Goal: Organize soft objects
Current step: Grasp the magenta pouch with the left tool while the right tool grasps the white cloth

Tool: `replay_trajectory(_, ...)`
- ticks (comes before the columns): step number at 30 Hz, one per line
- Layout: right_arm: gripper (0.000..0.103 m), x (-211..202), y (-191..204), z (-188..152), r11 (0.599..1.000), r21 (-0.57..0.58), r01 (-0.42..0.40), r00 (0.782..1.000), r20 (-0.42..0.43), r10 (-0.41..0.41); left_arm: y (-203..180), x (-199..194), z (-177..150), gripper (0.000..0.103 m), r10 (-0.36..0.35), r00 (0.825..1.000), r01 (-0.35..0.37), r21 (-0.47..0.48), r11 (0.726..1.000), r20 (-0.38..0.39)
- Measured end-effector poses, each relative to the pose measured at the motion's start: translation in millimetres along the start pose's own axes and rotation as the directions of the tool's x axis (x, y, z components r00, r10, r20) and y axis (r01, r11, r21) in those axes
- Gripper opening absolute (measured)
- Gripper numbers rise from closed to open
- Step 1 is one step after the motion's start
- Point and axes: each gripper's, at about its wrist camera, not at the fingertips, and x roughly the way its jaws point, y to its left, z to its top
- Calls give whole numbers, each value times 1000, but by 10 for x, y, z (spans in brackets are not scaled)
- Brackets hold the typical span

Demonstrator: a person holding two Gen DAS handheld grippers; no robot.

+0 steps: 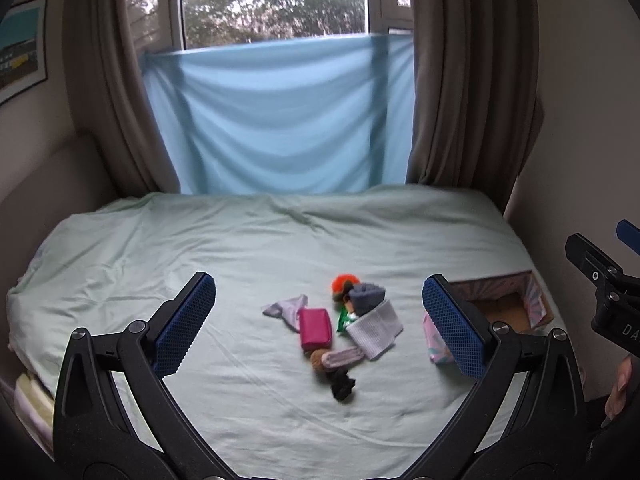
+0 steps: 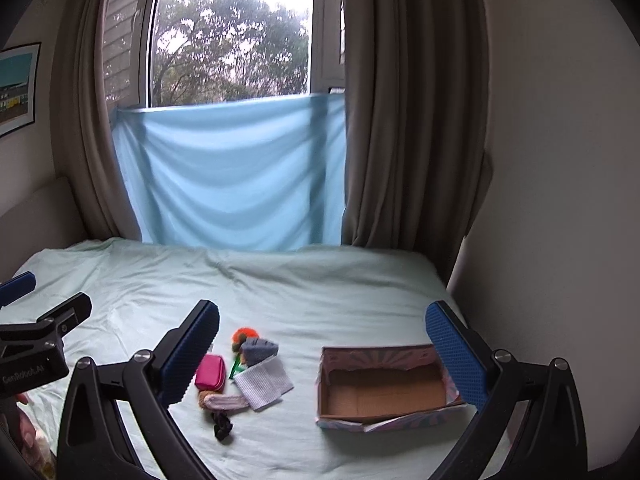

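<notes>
- Left wrist view: the left gripper (image 1: 318, 316) hovers above the bed (image 1: 160, 248), its blue-padded jaws spread wide with nothing between them.
- Between those jaws, lower on the sheet, lies a small heap of soft things: a pink pouch (image 1: 315, 329), a white mesh cloth (image 1: 375, 329), a grey rolled sock (image 1: 366, 298), an orange pompom (image 1: 343, 282), a pale lilac cloth (image 1: 285, 308), a pink striped sock (image 1: 340, 358) and a black scrap (image 1: 342, 387).
- Most of the pieces touch or overlap; the black scrap sits at the near end, the pompom at the far end.
- Right wrist view: the right gripper (image 2: 322, 356) is likewise released, its jaws wide apart and holding nothing.
- An open cardboard box (image 2: 384, 394) rests on the sheet to the right of the heap, apart from it, with only bare cardboard showing inside.
- Behind the bed, a blue sheet (image 2: 232, 176) hangs across the lower window between brown curtains (image 2: 412, 120).
</notes>
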Motion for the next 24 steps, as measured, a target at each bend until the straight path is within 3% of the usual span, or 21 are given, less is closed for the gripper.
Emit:
replay_trajectory(4, 103, 356, 208, -239, 1000, -7, -16, 997, -70, 15, 192, 456, -166, 103, -44, 996, 44, -6, 999, -74)
replay_trajectory(15, 103, 1572, 612, -1110, 994, -20, -106, 973, -209, 99, 409, 1977, -824, 103, -66, 975, 64, -16, 998, -214)
replay_trajectory(24, 103, 2661, 782, -1813, 989, -29, -145, 942, -311, 129, 391, 3201, -1416, 103, -95, 931, 76, -66, 995, -353)
